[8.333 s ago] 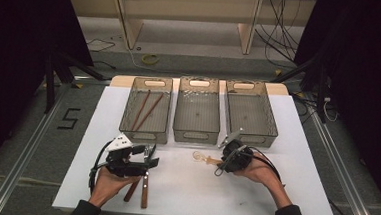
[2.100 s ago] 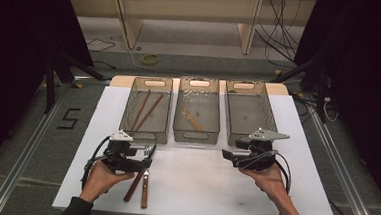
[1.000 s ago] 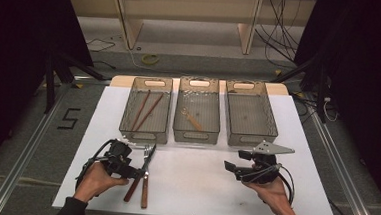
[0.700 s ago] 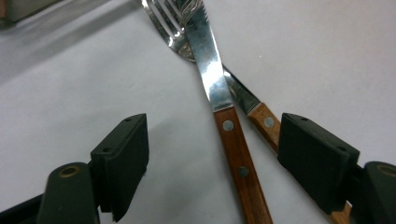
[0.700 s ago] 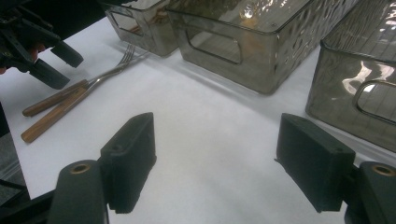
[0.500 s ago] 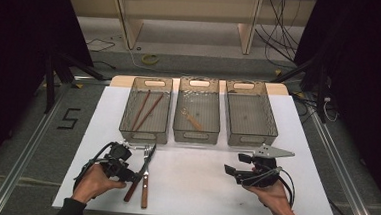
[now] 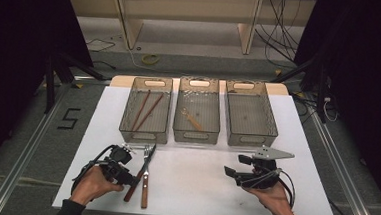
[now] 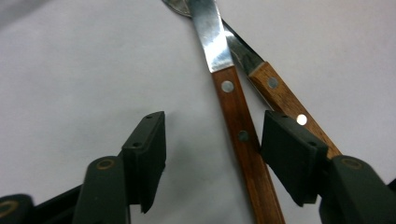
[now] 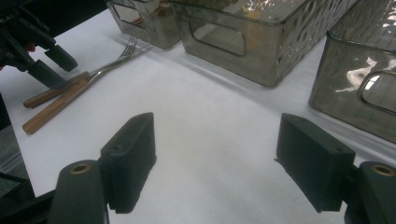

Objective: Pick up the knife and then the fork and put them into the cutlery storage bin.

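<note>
Already binned: chopsticks, one utensil. Two wooden-handled steel cutlery pieces (image 7: 143,177) left; wide-open left gripper (image 8: 212,154) straddles one handle, ungripped; right gripper (image 9: 217,161) open, empty.

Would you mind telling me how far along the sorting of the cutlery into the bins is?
Done: chopsticks lie in the left bin, a small wooden utensil in the middle bin. In hand: the open left gripper straddles one of two wooden-handled pieces on the table. Left: both pieces; the right bin looks empty.
</note>
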Available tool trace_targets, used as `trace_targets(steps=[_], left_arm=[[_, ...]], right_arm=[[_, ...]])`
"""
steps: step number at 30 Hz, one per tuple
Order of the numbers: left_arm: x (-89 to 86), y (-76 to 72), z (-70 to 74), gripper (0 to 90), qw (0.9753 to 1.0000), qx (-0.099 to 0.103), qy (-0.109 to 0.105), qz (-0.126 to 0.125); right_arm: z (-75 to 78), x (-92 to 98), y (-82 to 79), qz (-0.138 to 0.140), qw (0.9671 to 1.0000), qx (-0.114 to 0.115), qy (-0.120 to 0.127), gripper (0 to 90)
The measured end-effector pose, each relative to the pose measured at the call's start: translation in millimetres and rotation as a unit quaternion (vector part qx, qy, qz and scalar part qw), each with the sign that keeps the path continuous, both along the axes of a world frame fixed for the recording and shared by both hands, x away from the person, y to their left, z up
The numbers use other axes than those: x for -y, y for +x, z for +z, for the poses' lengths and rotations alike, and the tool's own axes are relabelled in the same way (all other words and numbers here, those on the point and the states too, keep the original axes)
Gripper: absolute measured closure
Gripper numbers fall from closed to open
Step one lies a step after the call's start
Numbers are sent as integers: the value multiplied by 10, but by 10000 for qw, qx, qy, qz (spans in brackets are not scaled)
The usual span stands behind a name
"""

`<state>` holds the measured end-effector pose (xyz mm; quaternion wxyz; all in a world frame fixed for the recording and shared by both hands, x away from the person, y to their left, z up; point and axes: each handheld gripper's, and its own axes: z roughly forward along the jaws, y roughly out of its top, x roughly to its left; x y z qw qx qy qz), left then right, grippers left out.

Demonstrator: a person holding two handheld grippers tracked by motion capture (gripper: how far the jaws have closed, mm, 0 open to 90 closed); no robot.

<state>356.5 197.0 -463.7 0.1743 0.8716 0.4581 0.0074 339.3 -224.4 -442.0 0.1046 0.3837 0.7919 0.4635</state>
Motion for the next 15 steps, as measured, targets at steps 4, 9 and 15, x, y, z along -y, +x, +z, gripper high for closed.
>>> trace_targets(steps=[4, 9, 15], left_arm=[[33, -13, -13, 449, 9999, -22, 63, -112], [54, -23, -26, 496, 9998, -52, 86, -175], [96, -42, -29, 570, 9993, 49, 245, -276]], right_arm=[[-2, -3, -7, 5, 10000, -4, -15, 291], [-6, -5, -9, 8, 10000, -14, -16, 293], [-8, -10, -8, 23, 10000, -24, -17, 294]])
